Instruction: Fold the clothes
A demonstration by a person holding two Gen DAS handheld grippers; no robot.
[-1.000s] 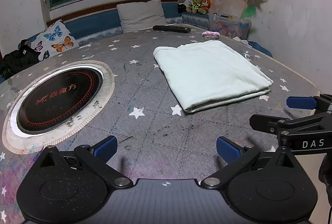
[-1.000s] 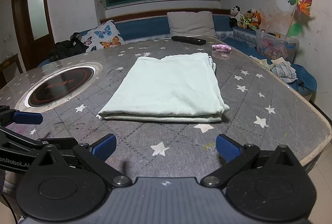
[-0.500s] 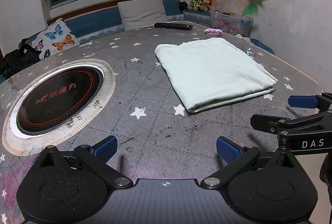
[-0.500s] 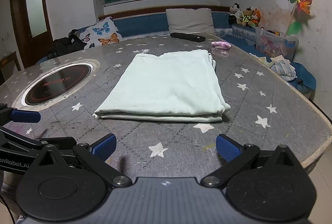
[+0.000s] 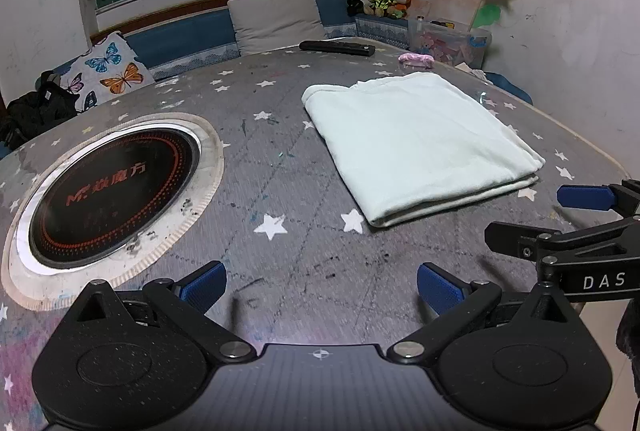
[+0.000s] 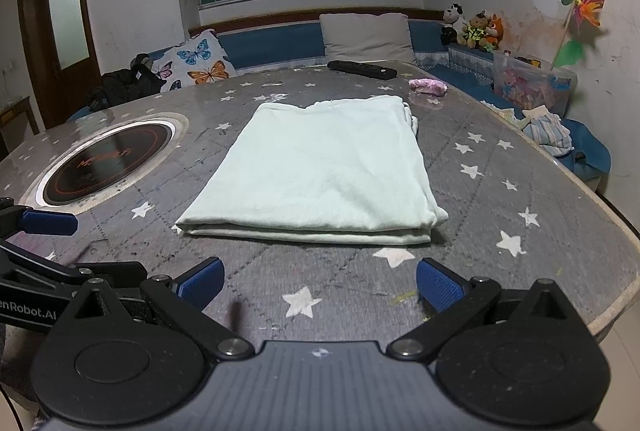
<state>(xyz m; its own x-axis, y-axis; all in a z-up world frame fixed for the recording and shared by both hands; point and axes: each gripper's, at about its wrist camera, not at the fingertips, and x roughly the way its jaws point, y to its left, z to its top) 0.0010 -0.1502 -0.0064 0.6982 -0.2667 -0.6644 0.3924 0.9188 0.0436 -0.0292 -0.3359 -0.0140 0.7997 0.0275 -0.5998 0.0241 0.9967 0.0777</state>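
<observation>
A: Start at the left gripper (image 5: 320,287). How does it stand?

B: Spread wide, blue pads far apart, nothing between them. It hangs over bare table (image 5: 280,191) near the front edge, with the folded garment (image 5: 416,143) ahead and to its right, well clear of the fingertips.

A: And the right gripper (image 6: 318,283)?

B: Also spread, holding nothing. It faces the near edge of the folded garment (image 6: 320,167) almost squarely, a strip of starred table (image 6: 500,191) lying between pads and cloth.

A: Does each see the other?

B: Partly. In the left view the right gripper (image 5: 560,227) pokes in from the right border, one blue pad and a black arm lettered "DAS"; the rest is cut off. In the right view the left gripper (image 6: 48,227) enters at the left border, its label cropped to "enRobot.AI".

A: What about the garment itself?

B: Pale mint, folded into a flat rectangle, layers stacked at the near edge. What kind of clothing it is cannot be told; the folds hide any sleeves or collar.

A: Farther out?

B: A round induction cooktop (image 5: 116,187) set into the table on the left, its lettering hard to read. At the far edge lie a black remote (image 6: 362,69) and a small pink thing (image 6: 427,86), too blurred to name. Beyond are a bench with a butterfly cushion (image 6: 196,65), plush toys (image 6: 474,27) and a pinwheel (image 6: 582,3).
</observation>
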